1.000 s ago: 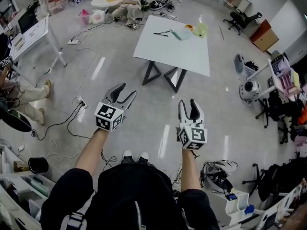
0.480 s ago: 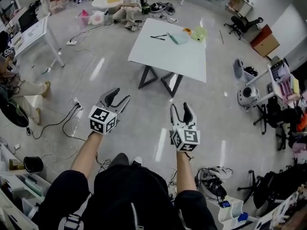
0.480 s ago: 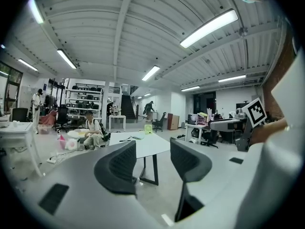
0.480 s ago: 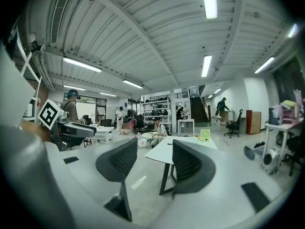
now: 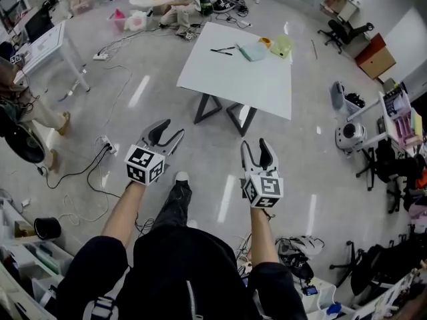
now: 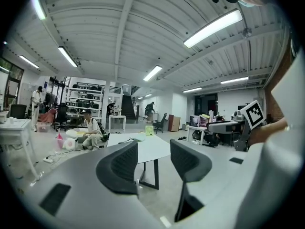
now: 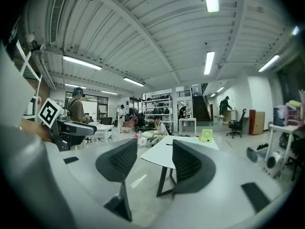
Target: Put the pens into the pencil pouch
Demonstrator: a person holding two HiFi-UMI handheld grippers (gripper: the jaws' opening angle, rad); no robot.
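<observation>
Step in hand, as we judge it: the approach. Nothing is picked up yet.

The rectangular white surface (image 5: 247, 79) on dark trestle legs stands well ahead of us. The task things all lie at its far end:
- the thin black pens (image 5: 223, 49) toward the far left corner
- the flat pale-mint pencil pouch (image 5: 253, 50) along the far edge near mid-width
- a small yellow-green boxy object (image 5: 280, 45) toward the far right corner

Pens and pouch look apart, though at this range we cannot be sure.

The left tongs (image 5: 172, 127), grey with a black-and-white marker cube, are held out well short of the surface's near edge. Their jaws are wide, with nothing between them. The right tongs (image 5: 255, 143), same build, are likewise short of the near edge, wide and empty in their own view.

To do this well, we think:
- Do not reach across from the near edge. Go round the surface's left side to bring the pens within easy range.
- Mind the white power strip with trailing cables (image 5: 107, 145) on the floor left of the surface.
- We cannot tell whether the pouch mouth is open, so check on arrival. One pair of tongs steadies the pouch, the other takes the pens.
- The pens lie flat and thin. Come steeply down, jaws across the barrel and narrowed first, so the neighbouring pen is not knocked.
</observation>
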